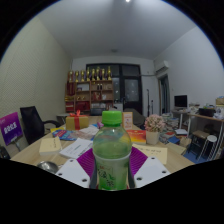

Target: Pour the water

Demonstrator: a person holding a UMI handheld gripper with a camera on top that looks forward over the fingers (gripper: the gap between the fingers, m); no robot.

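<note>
Gripper view. A clear plastic bottle [112, 152] with a green cap [113, 118] and a green label stands upright between the two fingers of the gripper [112, 172]. The purple pads [86, 162] lie close against its sides at label height, and the fingers appear to press on it from both flanks; the bottle is judged held and not merely flanked. Whether its base rests on the table [160, 155] is hidden by the fingers. The table beyond carries papers, a pink cup-like vessel [152, 136] to the right of the bottle, and assorted small items too small to identify. Shelving with yellow objects [88, 75] stands against the far wall.

Risk assessment. The cap appears still on, so tilting now would yield no flow. The thin wall may buckle under a hard squeeze, and once uncapped that would force water out early. A smooth label may slip between the pads during the tilt. The receiving vessel is not positively identified.
</note>
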